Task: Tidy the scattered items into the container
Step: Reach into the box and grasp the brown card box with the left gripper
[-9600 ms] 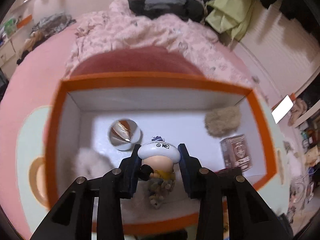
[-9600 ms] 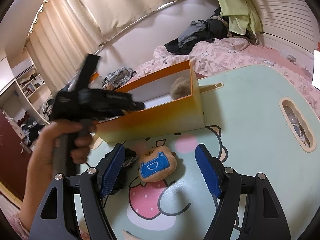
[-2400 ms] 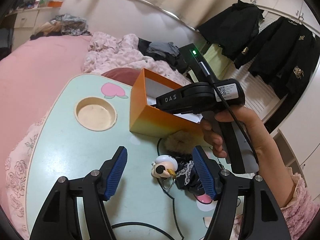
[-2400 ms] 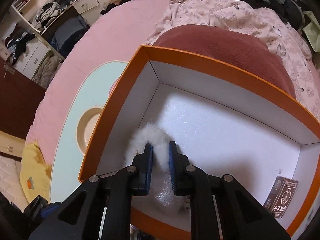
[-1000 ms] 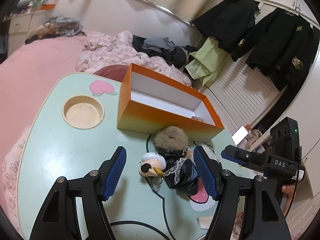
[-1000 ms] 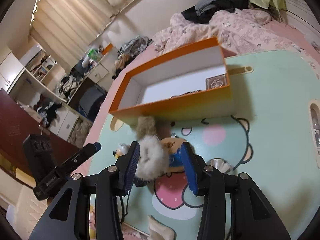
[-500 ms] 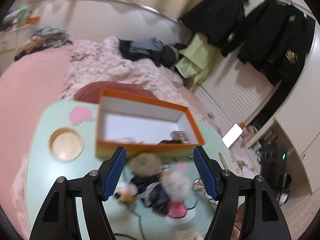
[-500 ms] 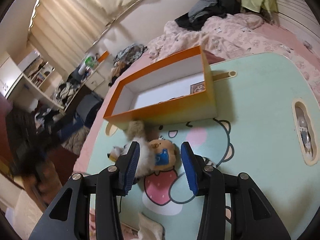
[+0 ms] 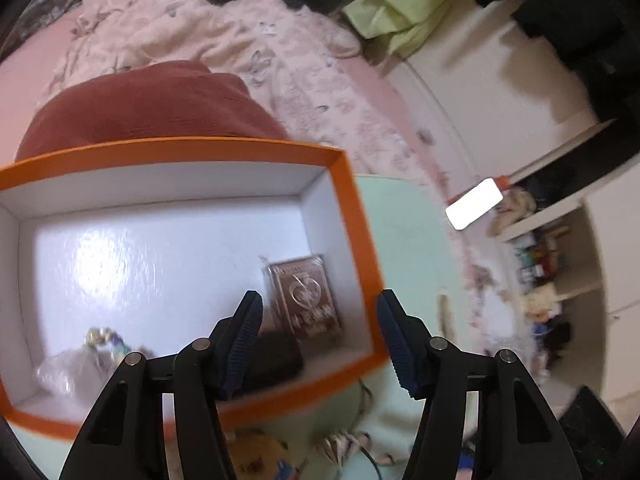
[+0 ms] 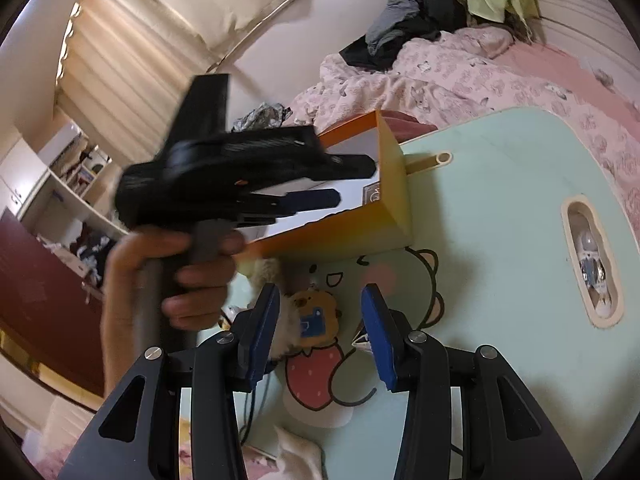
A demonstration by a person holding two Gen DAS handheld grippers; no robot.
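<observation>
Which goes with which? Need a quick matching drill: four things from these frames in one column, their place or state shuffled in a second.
Things:
1. card box
2. bear plush
3. left gripper
4. phone

Places or states:
A. lit screen, off past the table
B. lying inside the orange box, right end
C. on the table in front of the orange box
D. over the orange box, nothing between its closing jaws

Pairs: 1-B, 2-C, 3-D, 4-A
</observation>
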